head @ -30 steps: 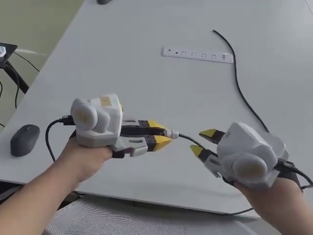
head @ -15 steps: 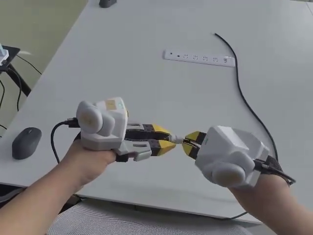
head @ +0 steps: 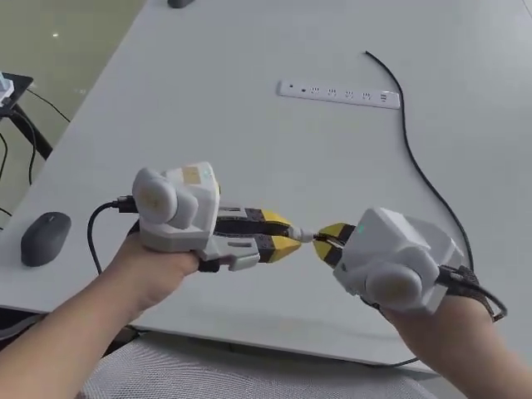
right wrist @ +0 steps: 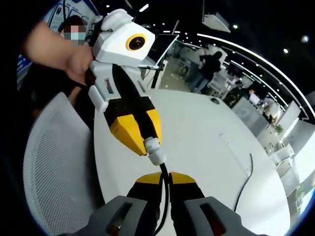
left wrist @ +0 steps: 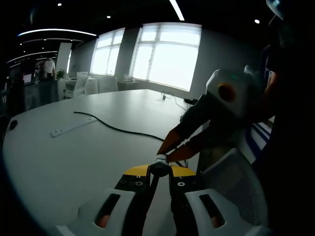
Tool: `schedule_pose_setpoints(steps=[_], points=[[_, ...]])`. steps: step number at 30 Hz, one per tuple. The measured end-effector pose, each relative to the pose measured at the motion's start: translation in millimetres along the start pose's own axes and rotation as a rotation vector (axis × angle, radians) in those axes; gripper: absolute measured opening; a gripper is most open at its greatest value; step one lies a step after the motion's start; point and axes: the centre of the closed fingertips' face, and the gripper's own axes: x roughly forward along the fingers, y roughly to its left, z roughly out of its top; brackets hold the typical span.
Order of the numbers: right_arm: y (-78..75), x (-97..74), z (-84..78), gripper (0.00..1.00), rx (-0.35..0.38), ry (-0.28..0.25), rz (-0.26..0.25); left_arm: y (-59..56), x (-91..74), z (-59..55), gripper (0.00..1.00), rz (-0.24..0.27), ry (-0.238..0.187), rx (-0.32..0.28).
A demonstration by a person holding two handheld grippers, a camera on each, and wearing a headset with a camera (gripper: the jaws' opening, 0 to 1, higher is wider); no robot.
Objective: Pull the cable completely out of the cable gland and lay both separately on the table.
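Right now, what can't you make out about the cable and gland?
- How far the cable reaches into the cable gland: the gland's white body hides it.
- The cable's loose end: in the right gripper view it runs down between the fingers of the right gripper, out of sight.
- The gland's rear part: in the left gripper view the fingers of the left gripper cover it.

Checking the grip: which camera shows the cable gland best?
Right gripper view: the cable gland shows side-on, whole, at the tips of the left gripper. Left gripper view shows its end; head view, a small white speck.
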Motion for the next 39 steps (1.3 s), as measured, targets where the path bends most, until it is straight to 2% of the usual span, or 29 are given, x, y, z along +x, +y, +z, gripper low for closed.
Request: schedule_pose_setpoints(steps=[5,8,11,15,17,19,21,24,28,31,35,39], points=[[-5.9,-1.8,-9.9,0.00,0.072,0.009,-0.012,0.4,0.0,0.7,0.15,0.001,-0.004,0.000],[-8.4,-2.0,-18.6,0.00,0.164,0.013,-0.017,0.2,0.4,0.8,0.15,0.001,-0.003,0.000],[-10.7,-1.4,-26.0,0.00,0.217,0.020,-0.022,0.2,0.3,0.3,0.15,0.001,-0.001,0.001],[-14.9,-0.8,-41.2,0.00,0.361,0.035,-0.034,0.2,-0.8,0.0,0.15,0.003,0.000,0.000],[-18.1,-0.9,-47.7,0.00,0.387,0.043,-0.044,0.2,-1.2,0.2,0.15,0.003,0.000,0.000],[-19.4,-0.2,-57.7,0.00,0.445,0.053,-0.048,-0.1,-1.4,0.7,0.15,0.003,-0.001,-0.001],[-19.5,0.3,-64.6,0.00,0.494,0.061,-0.047,-0.3,-1.2,0.7,0.15,0.003,-0.001,0.000],[-20.0,2.4,-79.1,0.00,0.620,0.069,-0.045,-0.2,-0.7,0.4,0.15,0.003,0.000,-0.001],[-19.2,6.1,-96.1,0.00,0.744,0.078,-0.037,-0.5,0.0,-0.4,0.15,0.003,0.002,-0.001],[-17.3,7.7,-103.6,0.00,0.830,0.079,-0.031,-0.9,0.6,-1.5,0.15,0.003,0.005,-0.001],[-16.3,9.4,-107.7,0.00,0.860,0.079,-0.033,-2.1,1.5,-2.4,0.15,0.002,0.010,0.003],[-14.9,9.4,-106.1,0.01,0.852,0.077,-0.036,-1.6,1.6,-2.5,0.15,0.005,0.010,0.002]])
